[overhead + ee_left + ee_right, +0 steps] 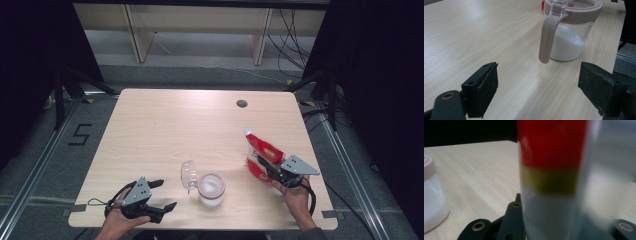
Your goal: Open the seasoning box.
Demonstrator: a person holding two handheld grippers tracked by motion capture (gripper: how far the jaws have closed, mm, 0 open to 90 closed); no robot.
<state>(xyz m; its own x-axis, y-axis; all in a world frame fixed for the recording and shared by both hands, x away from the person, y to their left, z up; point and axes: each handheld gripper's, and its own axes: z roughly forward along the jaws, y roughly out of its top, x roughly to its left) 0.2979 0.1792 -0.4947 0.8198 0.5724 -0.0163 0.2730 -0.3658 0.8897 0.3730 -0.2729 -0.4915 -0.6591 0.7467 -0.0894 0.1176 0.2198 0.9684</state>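
Observation:
A glass jar [211, 189] of white powder stands near the table's front middle, its clear lid [189, 175] flipped open to the left. In the left gripper view the jar [570, 37] has a beige rim and a hanging beige latch [547, 37]. My left gripper [163, 195] rests open at the front left, jaws wide apart and pointing toward the jar. On the right, my right gripper [267, 169] is shut on a red and white bag [261, 152], held upright. The bag [551, 170] looms blurred, close to the right gripper view's camera.
The light wooden table [165, 125] has a small dark cable hole [242, 103] near its far edge. Black curtains flank both sides. Table legs and cables lie on the floor beyond.

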